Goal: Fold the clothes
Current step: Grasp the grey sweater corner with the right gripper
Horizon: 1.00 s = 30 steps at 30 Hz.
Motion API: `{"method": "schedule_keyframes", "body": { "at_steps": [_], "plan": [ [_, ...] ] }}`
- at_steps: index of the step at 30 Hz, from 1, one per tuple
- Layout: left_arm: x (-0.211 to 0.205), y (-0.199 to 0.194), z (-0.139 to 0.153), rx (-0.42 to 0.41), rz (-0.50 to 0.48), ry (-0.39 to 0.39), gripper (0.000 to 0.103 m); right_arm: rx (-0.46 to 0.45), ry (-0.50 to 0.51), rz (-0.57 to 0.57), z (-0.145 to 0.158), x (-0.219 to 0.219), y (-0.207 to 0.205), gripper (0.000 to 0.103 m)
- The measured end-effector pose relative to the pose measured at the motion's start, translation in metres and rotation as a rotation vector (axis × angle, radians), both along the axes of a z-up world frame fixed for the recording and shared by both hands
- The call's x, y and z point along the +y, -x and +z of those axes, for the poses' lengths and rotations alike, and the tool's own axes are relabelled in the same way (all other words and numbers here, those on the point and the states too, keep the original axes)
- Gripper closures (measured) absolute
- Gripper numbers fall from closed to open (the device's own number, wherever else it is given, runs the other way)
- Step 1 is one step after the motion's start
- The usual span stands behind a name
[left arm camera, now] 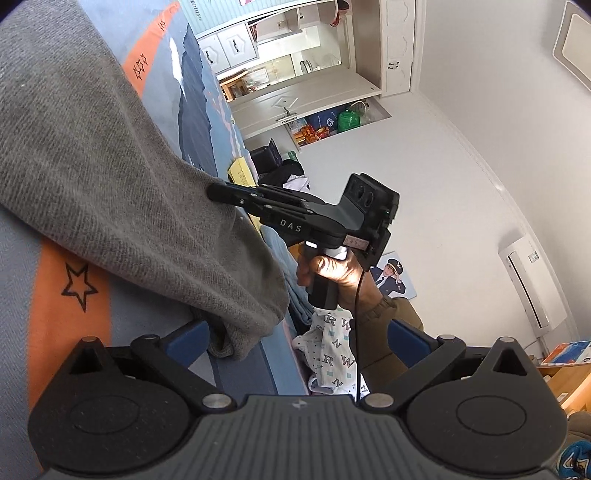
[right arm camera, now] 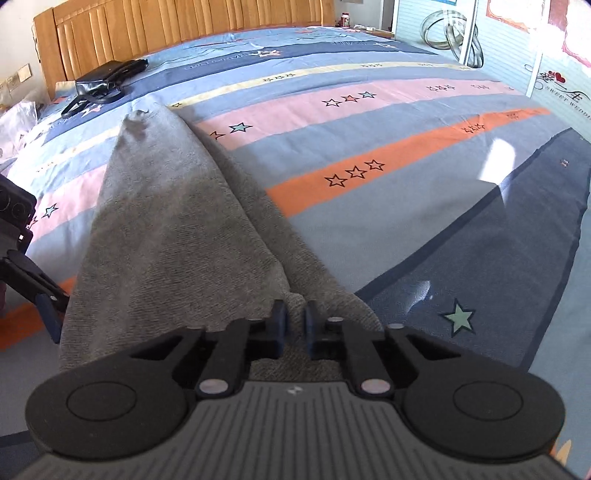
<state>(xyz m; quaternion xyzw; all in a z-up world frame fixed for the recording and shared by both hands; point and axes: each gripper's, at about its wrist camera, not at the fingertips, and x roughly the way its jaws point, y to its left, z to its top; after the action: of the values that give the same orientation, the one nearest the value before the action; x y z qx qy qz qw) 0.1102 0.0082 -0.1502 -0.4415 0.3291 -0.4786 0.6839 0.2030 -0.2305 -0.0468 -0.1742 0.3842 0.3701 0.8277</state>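
Observation:
A grey knit garment lies along the striped star-print bed sheet, running away toward the headboard. My right gripper is shut on its near edge, with grey cloth pinched between the blue pads. The left wrist view shows the same grip from the side: the right gripper bites the hem of the garment, and a hand holds its handle. My left gripper stands wide open. A drooping corner of the garment hangs just inside its left pad. One left finger shows beside the cloth.
A black handbag rests near the wooden headboard. Beyond the bed's edge lie a white letter-print garment and a blue cloth. White cabinets stand at the far wall.

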Motion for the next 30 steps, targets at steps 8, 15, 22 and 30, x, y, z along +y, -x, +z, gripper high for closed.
{"method": "schedule_keyframes", "body": {
  "at_steps": [8, 15, 22, 30],
  "plan": [
    [0.002, -0.004, -0.003, 0.006, 0.013, 0.032, 0.001, -0.114, 0.017, -0.158, -0.004, 0.005, -0.008, 0.093],
    [0.002, -0.004, 0.000, 0.000, 0.019, 0.020, 0.001, -0.130, -0.011, -0.332, -0.034, 0.004, -0.008, 0.074],
    [0.032, 0.013, 0.056, -0.103, 0.169, -0.153, 0.001, -0.134, -0.133, -0.386, -0.001, 0.006, -0.006, 0.038],
    [0.123, 0.034, 0.064, -0.099, 0.493, -0.223, 0.001, -0.100, -0.136, -0.021, -0.016, 0.108, -0.024, 0.040]
  ]
}}
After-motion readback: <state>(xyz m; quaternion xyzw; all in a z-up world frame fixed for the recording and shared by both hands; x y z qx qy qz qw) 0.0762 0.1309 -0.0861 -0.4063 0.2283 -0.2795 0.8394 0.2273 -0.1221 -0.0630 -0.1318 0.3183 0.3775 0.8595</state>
